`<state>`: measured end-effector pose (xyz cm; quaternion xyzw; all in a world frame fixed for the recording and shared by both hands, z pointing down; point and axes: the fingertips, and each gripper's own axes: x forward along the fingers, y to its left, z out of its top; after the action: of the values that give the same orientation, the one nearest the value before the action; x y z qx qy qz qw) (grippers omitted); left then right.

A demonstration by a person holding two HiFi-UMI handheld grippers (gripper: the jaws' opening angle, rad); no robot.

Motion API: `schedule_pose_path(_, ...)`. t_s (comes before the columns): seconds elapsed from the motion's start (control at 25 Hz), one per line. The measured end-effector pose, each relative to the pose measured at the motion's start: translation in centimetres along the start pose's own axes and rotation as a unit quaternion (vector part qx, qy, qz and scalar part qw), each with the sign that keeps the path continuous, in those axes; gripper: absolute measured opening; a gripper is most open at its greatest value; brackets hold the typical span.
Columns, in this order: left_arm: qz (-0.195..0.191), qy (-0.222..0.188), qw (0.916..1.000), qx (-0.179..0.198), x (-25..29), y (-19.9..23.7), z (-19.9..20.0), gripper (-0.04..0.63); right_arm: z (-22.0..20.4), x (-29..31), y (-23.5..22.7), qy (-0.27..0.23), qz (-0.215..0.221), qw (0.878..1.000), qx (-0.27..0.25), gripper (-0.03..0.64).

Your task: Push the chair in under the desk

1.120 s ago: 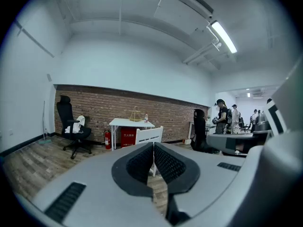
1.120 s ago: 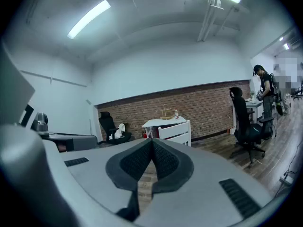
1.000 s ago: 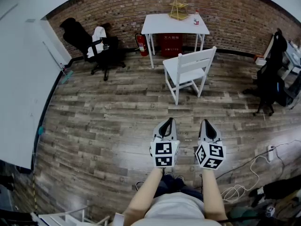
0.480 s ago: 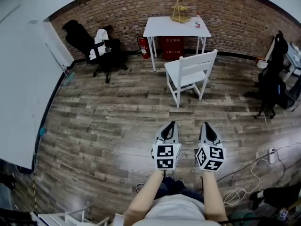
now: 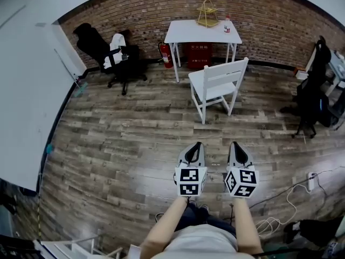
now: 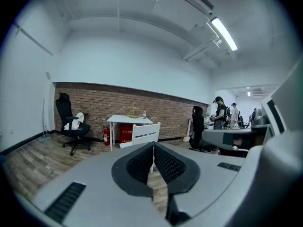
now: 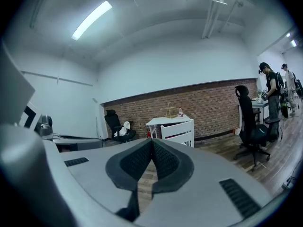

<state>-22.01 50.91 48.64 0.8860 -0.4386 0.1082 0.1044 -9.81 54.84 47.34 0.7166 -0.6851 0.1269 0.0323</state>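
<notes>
A white wooden chair point(image 5: 216, 87) stands on the plank floor, pulled out from a small white desk point(image 5: 202, 30) against the brick wall, its back turned toward me. The chair point(image 6: 144, 133) and desk point(image 6: 124, 120) show far ahead in the left gripper view, and the chair point(image 7: 180, 131) shows far ahead in the right gripper view too. My left gripper point(image 5: 193, 146) and right gripper point(image 5: 235, 145) are held side by side low in the head view, well short of the chair. Both are shut with nothing between their jaws.
A yellow wire basket point(image 5: 205, 11) and a bottle point(image 5: 226, 25) sit on the desk; a red box point(image 5: 197, 53) lies beneath it, a fire extinguisher point(image 5: 166, 54) beside it. Black office chairs stand at left point(image 5: 110, 55) and right point(image 5: 311, 99). Cables point(image 5: 280, 209) trail at lower right. People point(image 6: 220, 112) stand farther off.
The view has crept slightly forward toward the chair and desk. Both grippers stay shut and side by side.
</notes>
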Motion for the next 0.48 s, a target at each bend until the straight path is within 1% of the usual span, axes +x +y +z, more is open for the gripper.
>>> schedule_pose_path(0.24,0.011,0.006,0.9999,-0.005,-0.1,-1.1,-1.2,0.018,-1.0,-0.3,-1.7,0.009,0.008,1.0,-0.001,0.015)
schedule_pose_path(0.48,0.025,0.01,0.9996,-0.004,0.5,-0.5,-1.6,0.018,-1.6,0.6,-2.4,0.015,0.012,1.0,0.009,0.015)
